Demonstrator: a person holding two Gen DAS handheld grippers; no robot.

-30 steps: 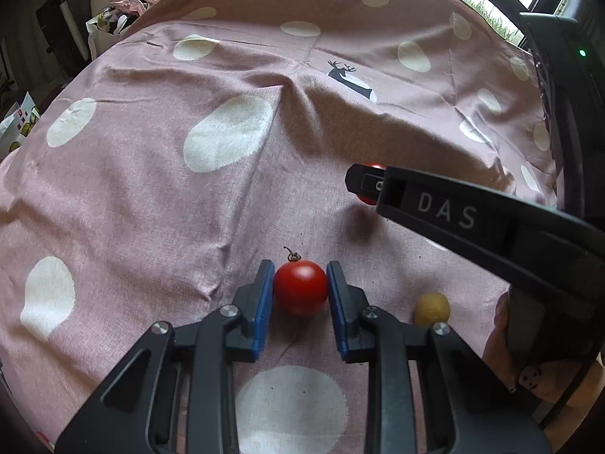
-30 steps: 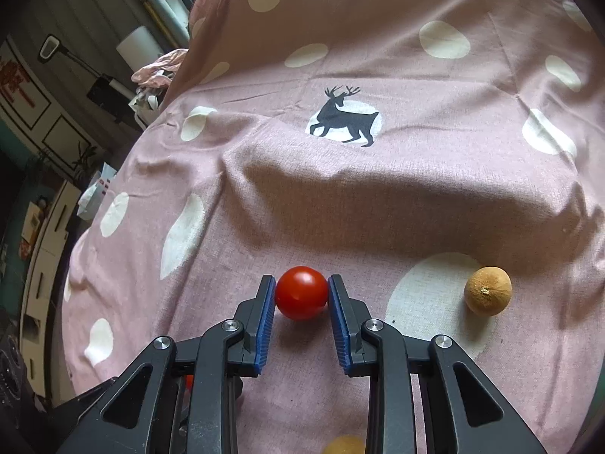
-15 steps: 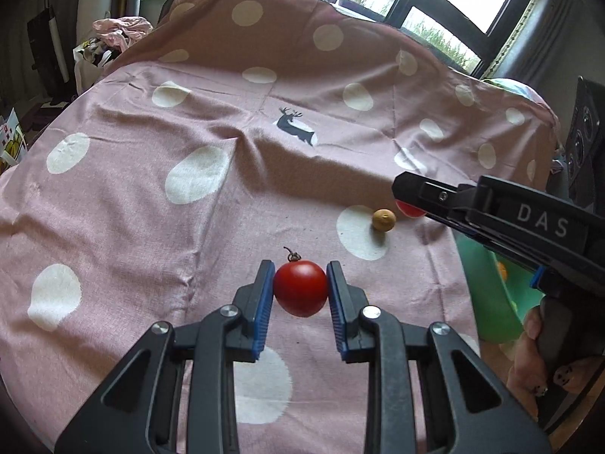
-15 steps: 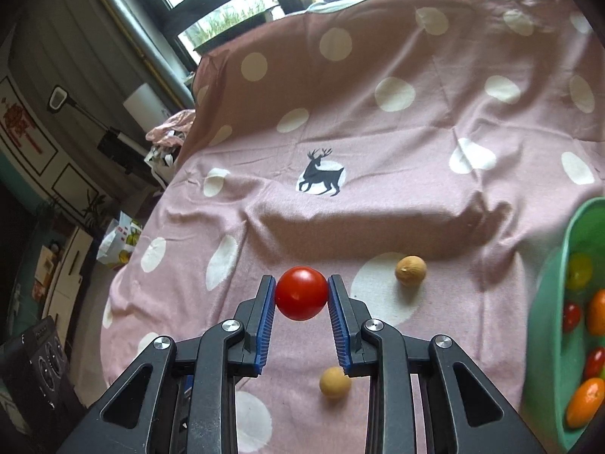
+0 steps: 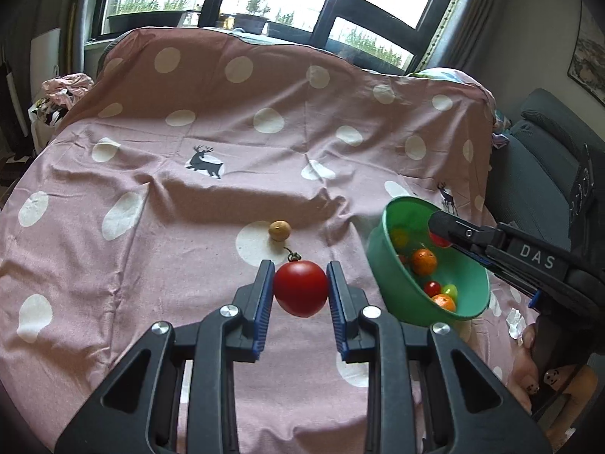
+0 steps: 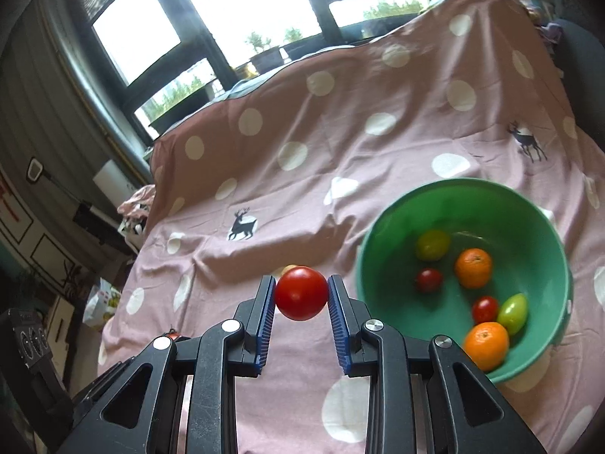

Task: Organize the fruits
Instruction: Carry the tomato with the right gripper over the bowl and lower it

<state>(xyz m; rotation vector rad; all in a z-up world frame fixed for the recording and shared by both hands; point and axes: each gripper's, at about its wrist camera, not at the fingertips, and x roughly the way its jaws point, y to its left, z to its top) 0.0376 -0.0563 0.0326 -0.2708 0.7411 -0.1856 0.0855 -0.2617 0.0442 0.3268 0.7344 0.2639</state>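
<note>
My left gripper (image 5: 300,289) is shut on a red tomato (image 5: 300,294) with a stem, held above the cloth. To its right stands a green bowl (image 5: 393,283) with several fruits in it. My right gripper (image 5: 440,232) reaches in from the right, its tip over the bowl. In the right wrist view the right gripper (image 6: 301,300) is shut on a second red tomato (image 6: 301,299), left of the bowl (image 6: 529,234), which holds oranges, small tomatoes and green fruits. A tan round fruit (image 5: 279,230) lies on the cloth beyond the left gripper.
A pink cloth (image 5: 170,227) with white dots and deer prints covers the whole surface and rises at the back. Windows stand behind it. A dark chair (image 5: 540,159) is at the right, clutter (image 5: 64,87) at the far left. A person's hand (image 5: 529,378) holds the right gripper.
Both grippers have lifted off the cloth with their tomatoes and swung right. The green bowl has come into view, and the right gripper's tip now hangs over it.
</note>
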